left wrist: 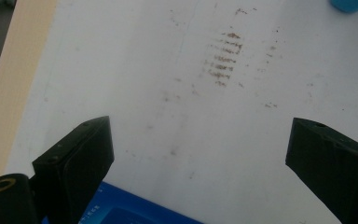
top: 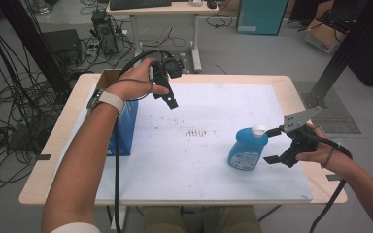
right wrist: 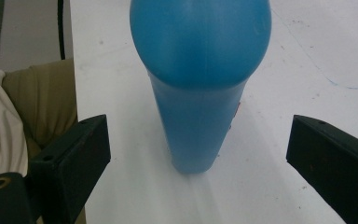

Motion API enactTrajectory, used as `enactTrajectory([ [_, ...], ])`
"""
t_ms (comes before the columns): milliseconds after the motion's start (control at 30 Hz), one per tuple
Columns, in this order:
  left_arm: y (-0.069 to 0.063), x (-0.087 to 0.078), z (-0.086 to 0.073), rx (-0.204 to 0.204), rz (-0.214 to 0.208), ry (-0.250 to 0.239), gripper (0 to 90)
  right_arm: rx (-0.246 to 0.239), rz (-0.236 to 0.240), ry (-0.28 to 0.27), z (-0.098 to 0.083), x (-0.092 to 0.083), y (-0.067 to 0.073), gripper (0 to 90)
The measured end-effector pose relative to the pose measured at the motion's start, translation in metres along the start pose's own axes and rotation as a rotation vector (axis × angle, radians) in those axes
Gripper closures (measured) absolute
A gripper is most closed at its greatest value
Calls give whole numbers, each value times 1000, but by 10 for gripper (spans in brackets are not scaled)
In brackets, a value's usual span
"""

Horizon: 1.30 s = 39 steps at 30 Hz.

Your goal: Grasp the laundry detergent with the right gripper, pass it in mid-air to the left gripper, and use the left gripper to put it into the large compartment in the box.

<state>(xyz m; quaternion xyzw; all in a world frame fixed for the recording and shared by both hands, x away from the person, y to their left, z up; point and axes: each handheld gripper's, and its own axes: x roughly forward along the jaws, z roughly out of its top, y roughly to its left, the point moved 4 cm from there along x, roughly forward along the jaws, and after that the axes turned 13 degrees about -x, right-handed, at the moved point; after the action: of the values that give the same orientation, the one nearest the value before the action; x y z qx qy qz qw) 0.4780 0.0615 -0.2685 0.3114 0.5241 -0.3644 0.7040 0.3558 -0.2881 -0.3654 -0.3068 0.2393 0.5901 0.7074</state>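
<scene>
A blue bottle with a white cap stands upright on the white mat at the right. My right gripper is open just to the right of it, one jaw near the neck and one near the base, not touching. In the right gripper view the bottle stands just ahead, centred between the wide-apart jaws of the right gripper. My left gripper hangs open above the mat's far left, beside a blue box. The left gripper looks down on bare stained mat, with the blue box at the bottom edge.
A brown cardboard box sits behind the blue box at the table's far left corner. Brown smudges mark the mat's middle. The wooden table edge borders the mat. The person's lap lies beyond the near edge.
</scene>
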Motion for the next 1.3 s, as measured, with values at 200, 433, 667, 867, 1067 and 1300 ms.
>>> enactTrajectory([
  [200,0,0,0,0,1,-2,79,2,0,-1,0,1,0,62],
  [433,0,1,0,0,0,-1,79,3,-3,-3,0,0,0,62],
  [667,0,0,0,1,-2,5,79,2,1,0,0,0,1,62],
  [867,1,0,0,2,0,5,79,1,1,0,0,0,1,62],
  [1067,0,1,0,-6,-4,-3,79,1,-7,-3,1,1,0,62],
  [1300,1,0,0,0,3,0,79,1,-1,-1,1,0,1,62],
])
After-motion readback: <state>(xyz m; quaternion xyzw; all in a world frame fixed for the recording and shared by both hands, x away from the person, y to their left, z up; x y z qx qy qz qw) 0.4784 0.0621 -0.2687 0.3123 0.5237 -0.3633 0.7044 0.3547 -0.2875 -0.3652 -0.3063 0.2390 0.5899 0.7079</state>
